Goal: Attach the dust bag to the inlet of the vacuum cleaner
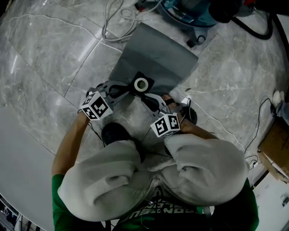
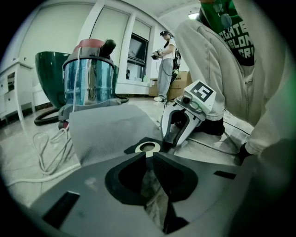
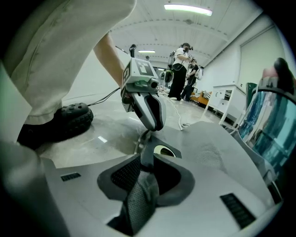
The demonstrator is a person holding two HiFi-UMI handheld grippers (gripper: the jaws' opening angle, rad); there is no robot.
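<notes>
L gripper (image 1: 130, 88) pinches the black collar (image 1: 147, 79) of the dust bag (image 1: 158, 58) from 9 o'clock, R gripper (image 1: 146, 96) from 5 o'clock; both jaw pairs closed down narrow on its edge. Bag lies flat on floor (image 1: 45, 54), vacuum cleaner (image 1: 192, 13) apart at 1 o'clock in head view.

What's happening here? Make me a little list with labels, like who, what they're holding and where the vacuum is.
who: a person crouching on a grey marble floor, with a gripper in each hand
dust bag: grey, spread over the floor
collar: black with a white ring, at the bag's near end
left gripper: fingers shut on the dust bag at the collar
right gripper: same, from the other side
vacuum cleaner: teal, beyond the bag's far end
cord: white, loose on the floor
bag attached: not yet
</notes>
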